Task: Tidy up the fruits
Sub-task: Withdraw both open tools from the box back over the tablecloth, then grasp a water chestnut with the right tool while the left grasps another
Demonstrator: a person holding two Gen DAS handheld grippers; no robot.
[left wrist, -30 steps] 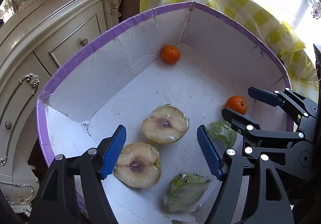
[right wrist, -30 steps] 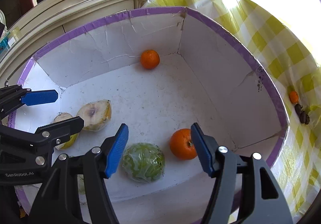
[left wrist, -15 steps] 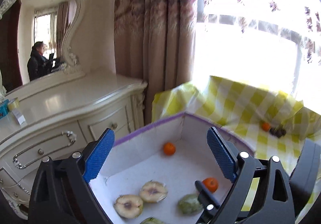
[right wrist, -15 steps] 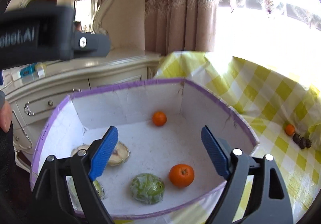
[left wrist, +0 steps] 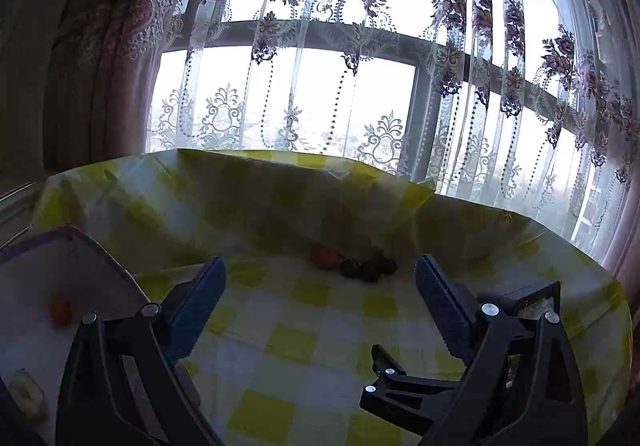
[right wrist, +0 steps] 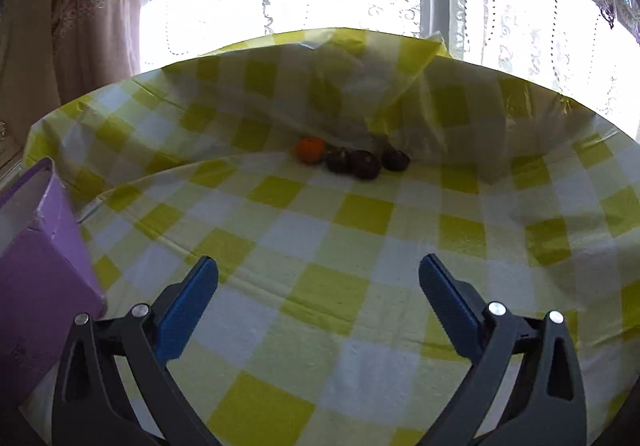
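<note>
An orange (right wrist: 310,149) lies on the yellow checked tablecloth (right wrist: 360,214) beside three dark round fruits (right wrist: 365,164). The same orange (left wrist: 325,258) and dark fruits (left wrist: 366,268) show dimly in the left wrist view. My right gripper (right wrist: 318,296) is open and empty, well short of them. My left gripper (left wrist: 320,298) is open and empty, above the cloth. The purple-rimmed box (left wrist: 80,242) is at the left with an orange (left wrist: 60,309) and a pale fruit piece (left wrist: 26,392) inside. Its purple wall (right wrist: 40,266) shows in the right wrist view.
A window with lace curtains (left wrist: 360,66) stands behind the table. The cloth folds up at the table's far edge (right wrist: 400,86). The right gripper's body (left wrist: 404,390) shows low in the left wrist view.
Both grippers have lifted out of the box and swung right, from the fruit in the box to the checked cloth and window. Both stay open and empty.
</note>
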